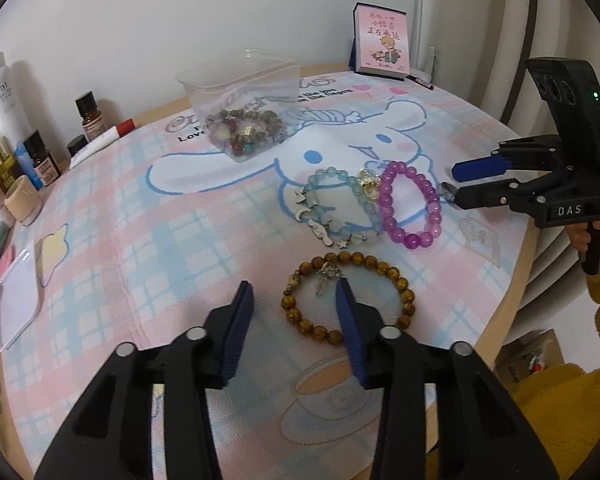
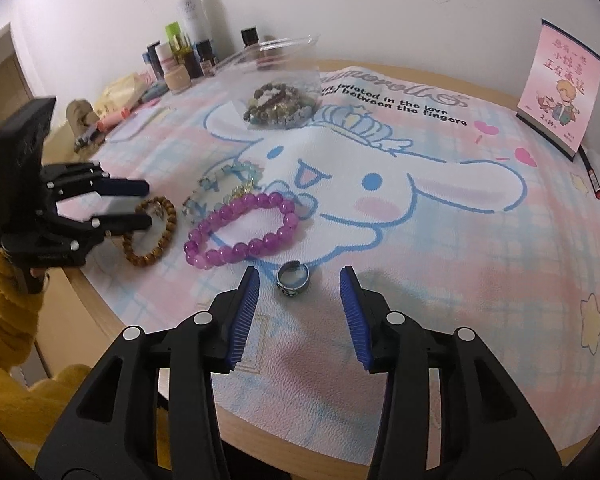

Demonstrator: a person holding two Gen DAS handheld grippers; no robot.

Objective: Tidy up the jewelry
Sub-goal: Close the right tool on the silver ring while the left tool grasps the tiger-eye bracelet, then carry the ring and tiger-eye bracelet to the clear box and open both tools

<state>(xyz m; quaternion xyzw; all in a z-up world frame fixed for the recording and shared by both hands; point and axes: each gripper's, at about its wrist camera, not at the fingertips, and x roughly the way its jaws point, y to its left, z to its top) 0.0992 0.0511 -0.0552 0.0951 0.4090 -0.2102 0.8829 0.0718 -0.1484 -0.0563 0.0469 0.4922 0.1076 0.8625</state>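
A brown bead bracelet (image 1: 350, 296) (image 2: 152, 232) lies on the cartoon mat. My left gripper (image 1: 296, 292) (image 2: 148, 204) is open just above it, one finger over its inside. A purple bead bracelet (image 1: 410, 204) (image 2: 242, 230) and a pale blue charm bracelet (image 1: 340, 206) (image 2: 220, 190) lie beside it. A small metal ring (image 2: 294, 279) (image 1: 448, 190) lies on the mat between the fingers of my open right gripper (image 2: 300, 284) (image 1: 454, 184). A clear zip bag (image 1: 244, 120) (image 2: 278, 92) holds several bracelets at the back.
Cosmetic bottles (image 1: 4, 148) (image 2: 188, 52) line the table's back edge by the wall. A pink booklet (image 1: 382, 42) (image 2: 556, 88) stands at the far side with a pen (image 2: 592, 174) beside it. A white tray (image 1: 16, 296) sits off the mat.
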